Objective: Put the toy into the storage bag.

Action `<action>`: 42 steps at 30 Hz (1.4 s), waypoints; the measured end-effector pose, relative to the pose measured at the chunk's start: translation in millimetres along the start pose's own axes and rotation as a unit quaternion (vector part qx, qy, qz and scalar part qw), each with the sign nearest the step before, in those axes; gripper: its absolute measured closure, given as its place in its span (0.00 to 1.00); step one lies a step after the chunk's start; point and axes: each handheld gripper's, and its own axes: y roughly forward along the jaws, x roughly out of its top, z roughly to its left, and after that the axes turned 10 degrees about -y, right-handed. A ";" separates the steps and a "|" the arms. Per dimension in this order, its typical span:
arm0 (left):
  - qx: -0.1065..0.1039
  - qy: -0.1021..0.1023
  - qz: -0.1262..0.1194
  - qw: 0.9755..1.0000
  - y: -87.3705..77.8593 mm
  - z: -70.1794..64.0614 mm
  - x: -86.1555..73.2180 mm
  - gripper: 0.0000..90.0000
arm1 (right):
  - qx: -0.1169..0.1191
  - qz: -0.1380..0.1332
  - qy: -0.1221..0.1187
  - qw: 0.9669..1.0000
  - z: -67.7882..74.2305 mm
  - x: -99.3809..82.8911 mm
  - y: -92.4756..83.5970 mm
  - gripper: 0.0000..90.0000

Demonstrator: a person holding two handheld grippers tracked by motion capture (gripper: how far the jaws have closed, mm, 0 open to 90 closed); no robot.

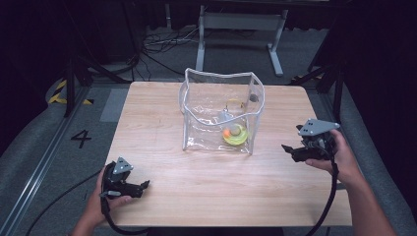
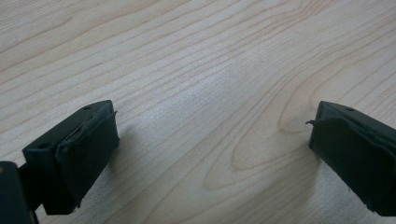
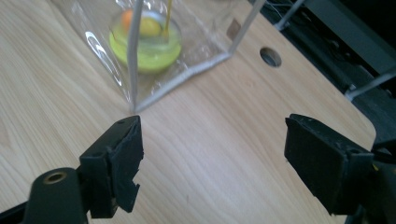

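Clear bag (image 1: 220,110) blurring yellow dish (image 1: 234,135), right claw (image 1: 289,150) spread, empty.

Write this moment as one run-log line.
left gripper: open, empty, near table edge | right gripper: open, empty, beside clear bag | bag: upright, holds yellow-green dish

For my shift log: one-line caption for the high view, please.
Clear bag holding a yellow-green dish mid-table; open left hand-held gripper and right hand-held gripper flank it.

Pale wooden table (image 1: 162,162), grey carpet floor (image 1: 29,147), white metal frame (image 1: 236,29), dark surroundings
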 end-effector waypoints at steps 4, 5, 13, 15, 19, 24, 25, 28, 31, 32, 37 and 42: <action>0.001 0.000 -0.001 1.000 0.2 -0.1 -0.1 0.02 | -0.003 0.011 0.000 1.000 8.4 -14.8 3.8 0.21; 0.001 0.000 -0.001 1.000 0.1 -0.1 -0.1 0.02 | 0.005 0.010 -0.001 1.000 11.5 -20.7 5.1 0.21; 0.001 0.000 -0.001 1.000 0.1 -0.1 -0.1 0.02 | 0.011 0.011 0.021 1.000 22.5 -57.3 13.3 0.19; 0.001 0.000 -0.001 1.000 0.1 -0.1 -0.1 0.02 | 0.015 0.009 0.030 0.999 25.0 -68.1 15.2 0.19; 0.001 0.000 -0.001 1.000 0.1 -0.1 -0.1 0.02 | 0.022 0.008 0.059 0.998 30.3 -93.3 18.0 0.19; 0.001 0.000 -0.001 1.000 0.1 -0.1 -0.1 0.02 | 0.030 0.007 0.094 0.995 34.6 -121.0 18.7 0.20; 0.001 -0.001 -0.001 1.000 0.1 -0.1 -0.1 0.02 | 0.031 0.008 0.100 0.994 35.3 -125.7 19.1 0.20; 0.002 0.000 0.000 1.000 0.0 -0.2 0.0 0.02 | 0.030 0.009 0.106 0.994 37.5 -134.1 19.6 0.20; 0.002 0.000 0.000 1.000 0.0 -0.2 0.0 0.02 | 0.026 0.005 0.128 0.991 40.6 -146.4 19.6 0.19; 0.002 -0.001 -0.001 1.000 0.0 -0.2 -0.1 0.02 | 0.024 0.006 0.133 0.991 41.7 -150.4 20.2 0.19; 0.002 0.000 0.000 1.000 -0.2 -0.2 0.0 0.02 | 0.032 -0.010 0.176 0.984 46.3 -168.5 25.3 0.18; 0.003 -0.005 -0.003 1.000 -0.1 -0.9 -0.9 0.02 | 0.034 -0.014 0.201 0.979 45.8 -171.3 26.9 0.17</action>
